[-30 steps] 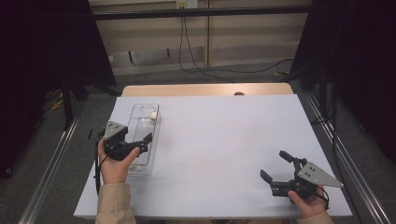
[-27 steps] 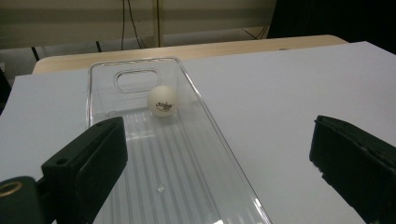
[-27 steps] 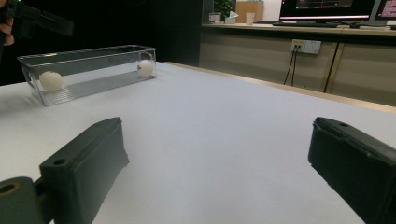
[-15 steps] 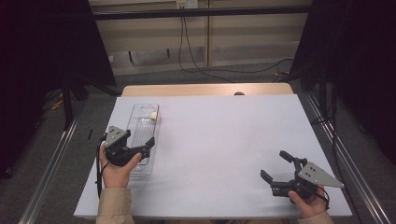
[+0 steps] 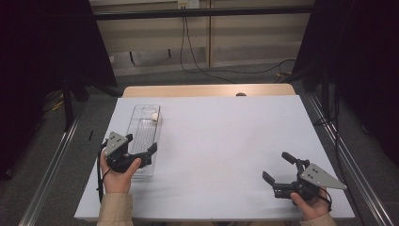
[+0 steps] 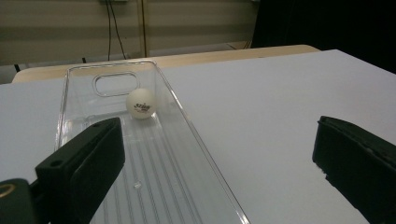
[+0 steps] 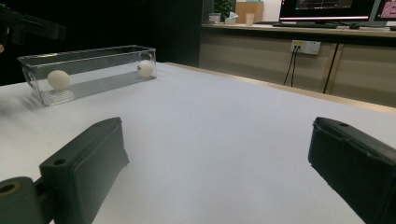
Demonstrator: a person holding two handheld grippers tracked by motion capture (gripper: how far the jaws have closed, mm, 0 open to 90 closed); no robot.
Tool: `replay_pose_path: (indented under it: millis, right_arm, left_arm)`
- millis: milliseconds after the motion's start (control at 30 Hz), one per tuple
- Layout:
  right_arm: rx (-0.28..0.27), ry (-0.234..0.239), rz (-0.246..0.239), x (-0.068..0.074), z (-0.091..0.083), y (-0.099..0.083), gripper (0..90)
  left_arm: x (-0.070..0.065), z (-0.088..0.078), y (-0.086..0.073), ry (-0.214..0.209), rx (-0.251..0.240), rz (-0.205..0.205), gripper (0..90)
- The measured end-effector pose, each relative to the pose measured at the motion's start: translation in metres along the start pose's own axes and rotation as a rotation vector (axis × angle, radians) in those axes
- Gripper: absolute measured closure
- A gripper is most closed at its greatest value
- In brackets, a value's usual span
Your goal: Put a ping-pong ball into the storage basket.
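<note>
the left hand-held gripper [image 5: 139, 151] hangs released over the near end of a clear ribbed plastic tray [image 5: 136, 136] on the white counter [image 5: 221, 141]; a smooth white ball [image 6: 140, 103] lies at the tray's far end.

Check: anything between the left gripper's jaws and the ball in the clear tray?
Nothing: in the left gripper view, bare ribbed tray floor runs from the left gripper to the ball.
</note>
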State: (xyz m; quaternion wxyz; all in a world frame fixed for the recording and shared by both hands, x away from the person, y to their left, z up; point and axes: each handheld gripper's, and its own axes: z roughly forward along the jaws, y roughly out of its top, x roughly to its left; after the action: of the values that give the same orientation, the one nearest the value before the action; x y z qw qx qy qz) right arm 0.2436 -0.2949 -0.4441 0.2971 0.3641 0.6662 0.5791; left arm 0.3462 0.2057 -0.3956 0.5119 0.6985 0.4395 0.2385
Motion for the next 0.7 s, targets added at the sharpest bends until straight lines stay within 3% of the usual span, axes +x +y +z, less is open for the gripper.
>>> replay_pose_path:
  millis: [200, 700]
  right_arm:
    - [-0.001, 0.0, 0.0, 0.0, 0.0, 0.0, 3.2]
    - [0.002, 0.003, -0.004, 0.0, 0.0, 0.0, 3.2]
  left_arm:
    - [-0.001, -0.004, -0.004, -0.031, -0.016, 0.007, 2.4]
    - [-0.002, -0.012, -0.011, -0.061, -0.045, 0.027, 2.4]
